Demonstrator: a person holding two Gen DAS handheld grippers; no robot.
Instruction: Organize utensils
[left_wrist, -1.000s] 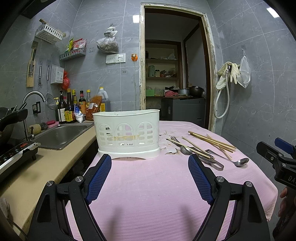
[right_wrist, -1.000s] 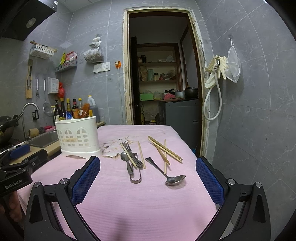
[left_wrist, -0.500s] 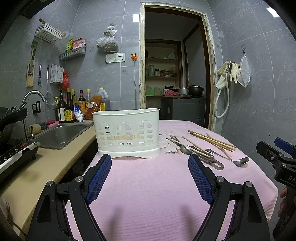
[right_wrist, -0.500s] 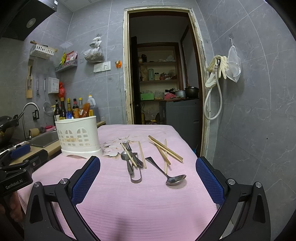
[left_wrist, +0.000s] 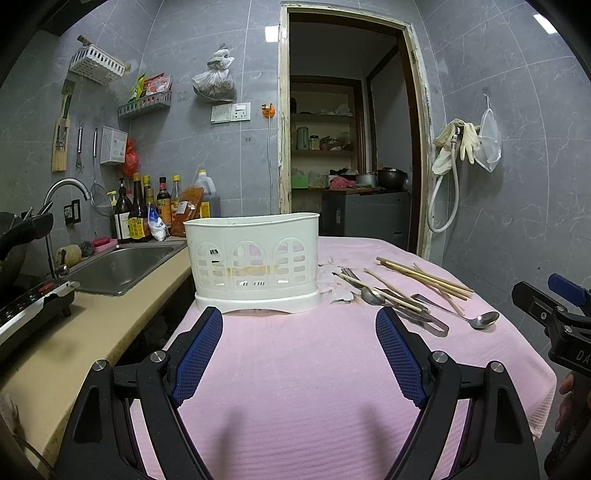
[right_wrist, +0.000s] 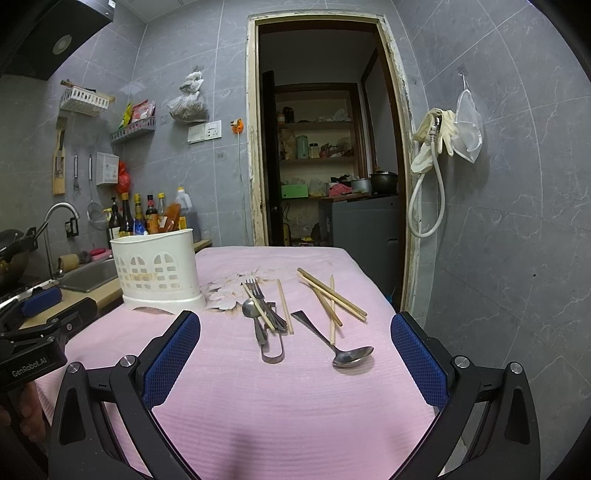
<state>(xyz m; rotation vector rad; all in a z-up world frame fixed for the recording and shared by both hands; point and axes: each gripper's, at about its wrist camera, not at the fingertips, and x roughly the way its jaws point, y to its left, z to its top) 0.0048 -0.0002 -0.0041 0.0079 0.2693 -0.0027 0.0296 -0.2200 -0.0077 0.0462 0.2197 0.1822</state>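
A white slotted utensil holder (left_wrist: 255, 260) stands on the pink tablecloth (left_wrist: 303, 398), also in the right wrist view (right_wrist: 157, 271). To its right lie a fork (right_wrist: 258, 295), a small spoon (right_wrist: 253, 314), several wooden chopsticks (right_wrist: 330, 297) and a large metal spoon (right_wrist: 345, 352); the same pile shows in the left wrist view (left_wrist: 406, 295). My left gripper (left_wrist: 299, 354) is open and empty, just in front of the holder. My right gripper (right_wrist: 295, 360) is open and empty, in front of the utensils.
A sink (left_wrist: 118, 264) with a tap, sauce bottles (left_wrist: 140, 214) and a stove (left_wrist: 26, 306) are on the counter to the left. An open doorway (left_wrist: 351, 147) is behind the table. The right wall carries a hose and gloves (right_wrist: 436, 147).
Both grippers have crept slightly closer to the table's objects; the utensils look a little nearer in the right wrist view. Nothing was grasped or moved.
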